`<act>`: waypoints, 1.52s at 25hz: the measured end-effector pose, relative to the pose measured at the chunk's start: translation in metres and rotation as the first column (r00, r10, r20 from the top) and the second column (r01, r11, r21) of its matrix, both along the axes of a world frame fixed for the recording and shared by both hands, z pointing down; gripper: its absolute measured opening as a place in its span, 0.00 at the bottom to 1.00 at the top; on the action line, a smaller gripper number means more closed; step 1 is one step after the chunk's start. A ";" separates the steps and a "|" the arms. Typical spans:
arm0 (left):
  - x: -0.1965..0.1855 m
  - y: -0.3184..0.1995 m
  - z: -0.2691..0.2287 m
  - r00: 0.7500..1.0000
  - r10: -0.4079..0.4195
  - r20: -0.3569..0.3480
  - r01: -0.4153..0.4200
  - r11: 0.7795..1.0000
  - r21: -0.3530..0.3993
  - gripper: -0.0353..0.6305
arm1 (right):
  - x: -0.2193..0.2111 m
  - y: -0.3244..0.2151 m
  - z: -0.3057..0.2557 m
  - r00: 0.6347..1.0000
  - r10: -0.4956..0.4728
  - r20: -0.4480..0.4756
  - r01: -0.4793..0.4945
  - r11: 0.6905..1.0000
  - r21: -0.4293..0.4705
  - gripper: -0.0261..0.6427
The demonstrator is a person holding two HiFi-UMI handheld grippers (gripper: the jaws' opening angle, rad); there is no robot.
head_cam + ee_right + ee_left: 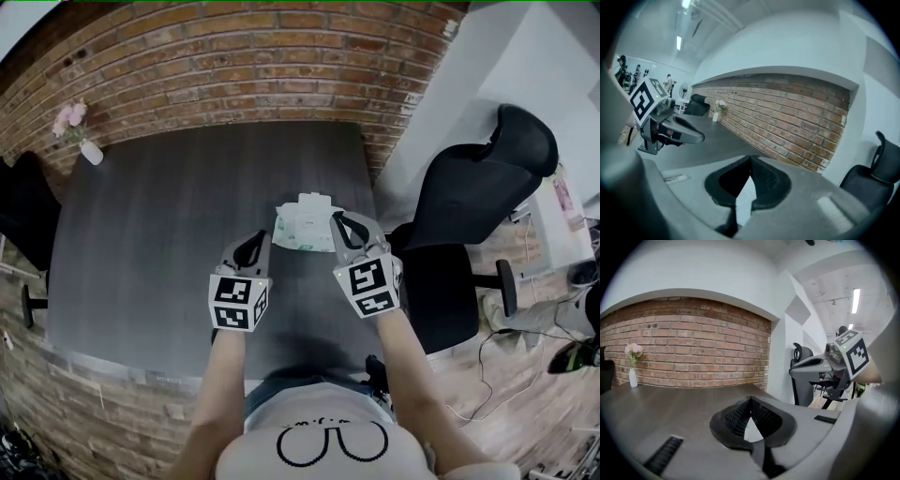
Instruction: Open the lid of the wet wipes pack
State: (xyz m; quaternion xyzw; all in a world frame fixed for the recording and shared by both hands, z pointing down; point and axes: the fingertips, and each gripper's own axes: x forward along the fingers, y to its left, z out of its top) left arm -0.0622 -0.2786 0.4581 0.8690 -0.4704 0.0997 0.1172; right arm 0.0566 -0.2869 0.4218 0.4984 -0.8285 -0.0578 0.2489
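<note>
The wet wipes pack (305,228) lies on the dark grey table (169,234), towards its right edge; it is pale green with a white lid part at its far side. Whether the lid is up I cannot tell. Both grippers hang above the table on the near side of the pack. My left gripper (257,240) is just left of the pack, its jaws meeting at the tips (751,399) with nothing between them. My right gripper (338,221) is over the pack's right end, jaws likewise shut and empty (751,158). A patch of white shows below each pair of jaws.
A small white vase of pink flowers (86,145) stands at the table's far left corner, against the brick wall (234,56). A black office chair (478,197) is close to the table's right edge, another dark chair (23,220) at the left.
</note>
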 end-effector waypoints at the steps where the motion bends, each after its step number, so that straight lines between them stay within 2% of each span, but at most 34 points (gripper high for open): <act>1: -0.001 0.001 -0.007 1.000 0.001 0.001 -0.001 1.000 0.018 0.05 | -0.002 0.005 -0.006 1.000 0.002 0.006 -0.002 1.000 0.010 0.04; 7: -0.006 0.011 -0.050 1.000 -0.010 -0.016 0.012 0.993 0.116 0.05 | -0.002 0.028 -0.035 0.998 0.027 0.051 -0.030 0.998 0.054 0.04; 11: -0.009 0.014 -0.080 1.000 -0.012 -0.021 0.016 0.983 0.185 0.05 | 0.000 0.040 -0.055 0.992 0.037 0.118 -0.046 0.996 0.075 0.04; 20: -0.009 0.022 -0.139 0.999 0.004 0.033 -0.016 0.929 0.368 0.05 | 0.029 0.052 -0.102 0.976 0.096 0.195 -0.127 0.980 0.152 0.04; 25: -0.010 0.022 -0.154 1.000 0.006 0.027 -0.017 0.915 0.403 0.05 | 0.039 0.056 -0.113 0.968 0.115 0.223 -0.153 0.974 0.165 0.04; 38: -0.010 0.024 -0.170 1.000 0.014 0.022 -0.022 0.898 0.440 0.05 | 0.028 0.058 -0.119 0.980 0.090 0.179 -0.124 0.974 0.188 0.04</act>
